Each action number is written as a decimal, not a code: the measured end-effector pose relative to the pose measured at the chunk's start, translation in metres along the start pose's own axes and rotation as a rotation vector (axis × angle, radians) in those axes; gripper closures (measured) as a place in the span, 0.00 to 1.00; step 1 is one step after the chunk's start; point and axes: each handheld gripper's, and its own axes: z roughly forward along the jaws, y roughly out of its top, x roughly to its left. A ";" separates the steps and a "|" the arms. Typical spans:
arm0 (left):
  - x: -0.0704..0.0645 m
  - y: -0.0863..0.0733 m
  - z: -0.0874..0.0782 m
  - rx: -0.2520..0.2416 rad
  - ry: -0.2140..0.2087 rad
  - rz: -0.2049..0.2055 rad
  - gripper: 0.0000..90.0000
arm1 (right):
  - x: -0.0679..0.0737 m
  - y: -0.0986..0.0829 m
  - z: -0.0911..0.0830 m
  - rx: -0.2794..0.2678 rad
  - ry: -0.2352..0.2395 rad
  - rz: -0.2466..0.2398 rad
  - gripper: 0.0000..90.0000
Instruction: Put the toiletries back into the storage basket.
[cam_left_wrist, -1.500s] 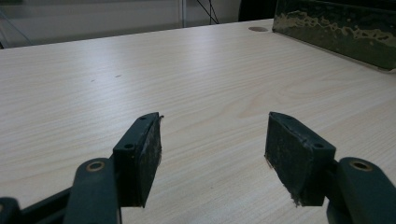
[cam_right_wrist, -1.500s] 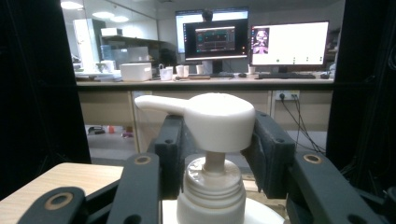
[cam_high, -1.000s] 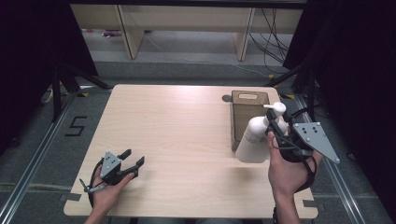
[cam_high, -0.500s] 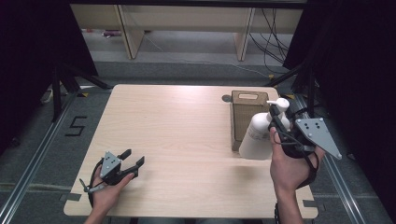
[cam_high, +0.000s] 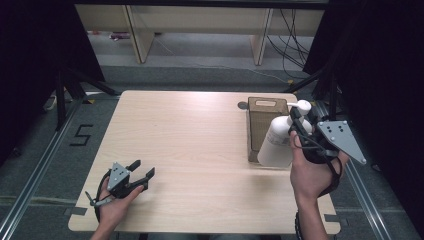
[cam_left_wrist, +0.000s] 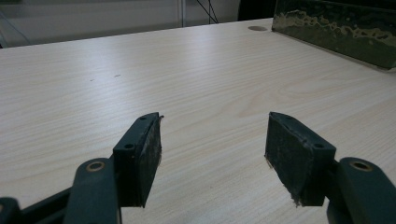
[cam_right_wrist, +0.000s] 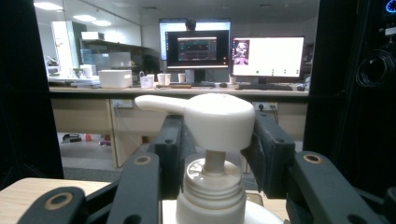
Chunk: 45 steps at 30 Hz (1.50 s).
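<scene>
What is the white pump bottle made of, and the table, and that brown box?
The pump bottle looks like smooth matte white plastic, with a moulded pump head. The table shows pale wood grain, probably laminate. The brown box seems see-through tinted plastic, though that is less sure.

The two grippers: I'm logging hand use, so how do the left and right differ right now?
The left gripper is open and holds nothing, while the right gripper is shut on the pump bottle. The left sits low at the table's near-left corner; the right is raised by the brown box at the right side. Both have black jaws and are hand-held.
</scene>
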 end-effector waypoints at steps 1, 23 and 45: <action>0.000 0.000 0.000 0.001 -0.002 0.000 0.39 | -0.001 0.001 0.002 -0.004 0.000 -0.008 0.67; 0.000 0.000 0.000 -0.001 -0.002 -0.005 0.39 | 0.003 0.007 0.014 -0.022 0.010 -0.003 0.67; 0.000 0.000 0.000 -0.001 -0.002 -0.005 0.39 | 0.005 0.011 0.031 -0.035 0.005 -0.023 0.67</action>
